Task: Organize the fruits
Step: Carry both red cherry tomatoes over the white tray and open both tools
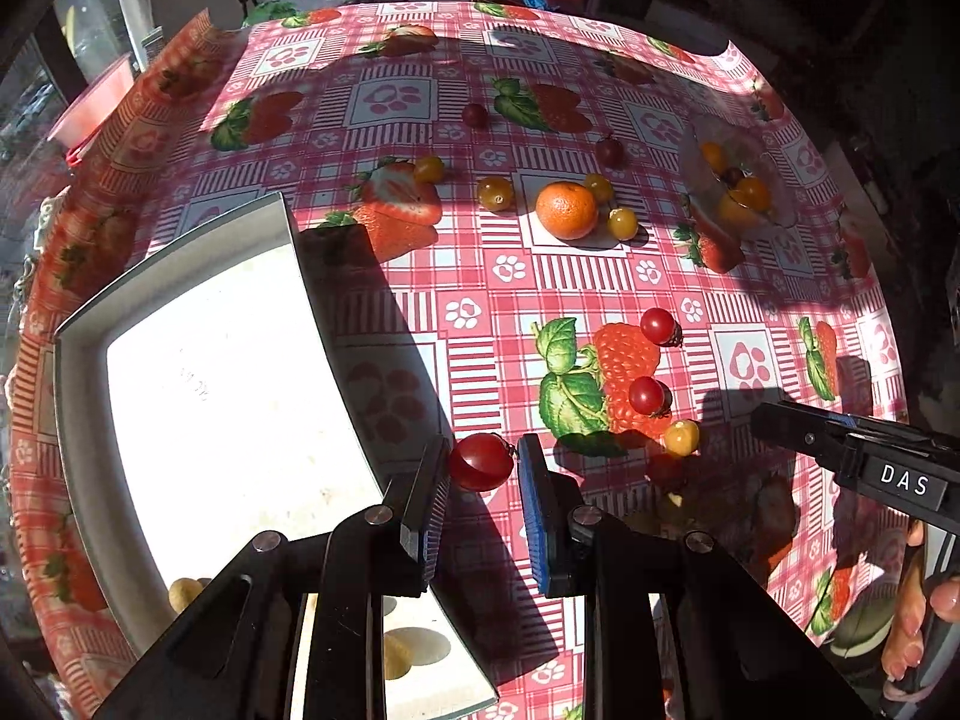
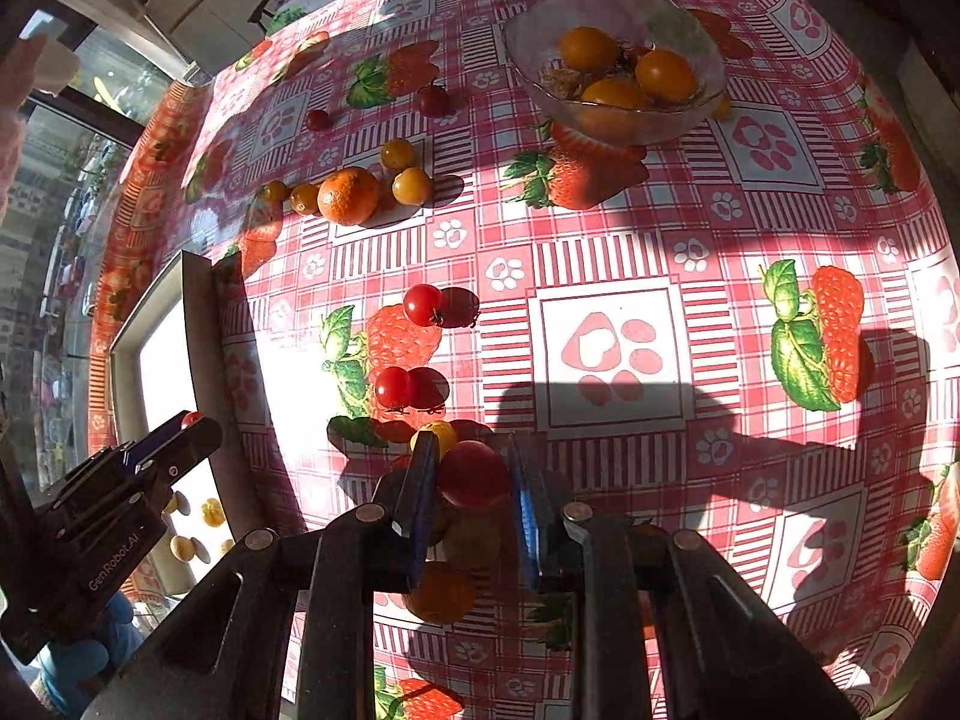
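Tray rim blocks left; scattered tomatoes ahead; bare cloth right

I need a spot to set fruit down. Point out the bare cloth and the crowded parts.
Bare cloth lies between the glass bowl and the two red tomatoes, on the white paw-print square. It is crowded around the mandarin and beside the white tray.

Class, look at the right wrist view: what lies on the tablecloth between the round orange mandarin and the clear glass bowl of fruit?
One small yellow cherry tomato beside the mandarin; then bare cloth to the glass bowl.
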Demonstrator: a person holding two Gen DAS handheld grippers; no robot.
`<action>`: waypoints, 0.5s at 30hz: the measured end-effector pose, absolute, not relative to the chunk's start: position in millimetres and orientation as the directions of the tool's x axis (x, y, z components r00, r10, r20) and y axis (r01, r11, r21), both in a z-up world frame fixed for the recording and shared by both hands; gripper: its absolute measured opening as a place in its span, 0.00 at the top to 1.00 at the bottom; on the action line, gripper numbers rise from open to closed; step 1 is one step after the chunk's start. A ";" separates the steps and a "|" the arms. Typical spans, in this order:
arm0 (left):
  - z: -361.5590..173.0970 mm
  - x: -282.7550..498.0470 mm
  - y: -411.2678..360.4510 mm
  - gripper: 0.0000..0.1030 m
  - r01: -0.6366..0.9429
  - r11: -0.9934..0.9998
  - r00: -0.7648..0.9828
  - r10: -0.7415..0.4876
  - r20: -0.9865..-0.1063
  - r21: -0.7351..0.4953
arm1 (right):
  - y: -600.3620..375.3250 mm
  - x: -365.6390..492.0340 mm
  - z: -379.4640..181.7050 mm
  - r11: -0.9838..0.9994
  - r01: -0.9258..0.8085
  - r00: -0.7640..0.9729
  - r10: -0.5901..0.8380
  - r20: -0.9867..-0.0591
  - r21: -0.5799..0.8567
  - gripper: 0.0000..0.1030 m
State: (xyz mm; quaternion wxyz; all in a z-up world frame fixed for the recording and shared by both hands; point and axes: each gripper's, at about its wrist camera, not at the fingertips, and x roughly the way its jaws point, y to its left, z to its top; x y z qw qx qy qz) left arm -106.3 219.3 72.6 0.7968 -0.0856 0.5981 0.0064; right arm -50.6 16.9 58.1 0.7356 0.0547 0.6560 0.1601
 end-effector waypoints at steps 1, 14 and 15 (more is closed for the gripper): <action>73.2 -110.0 226.2 0.76 -0.124 0.984 0.287 -0.088 -0.954 -0.128 | 24.4 -52.3 59.1 0.940 -0.174 0.085 0.310 -0.947 0.293 0.75; 66.8 -150.2 310.3 0.76 -0.253 0.965 0.276 0.010 -0.961 -0.063 | 136.7 -76.5 70.4 0.881 -0.339 0.029 0.360 -0.932 0.330 0.75; 64.6 -152.2 316.4 0.76 -0.264 0.963 0.271 0.017 -0.962 -0.057 | 146.4 -78.9 70.4 0.874 -0.352 0.022 0.365 -0.931 0.334 0.75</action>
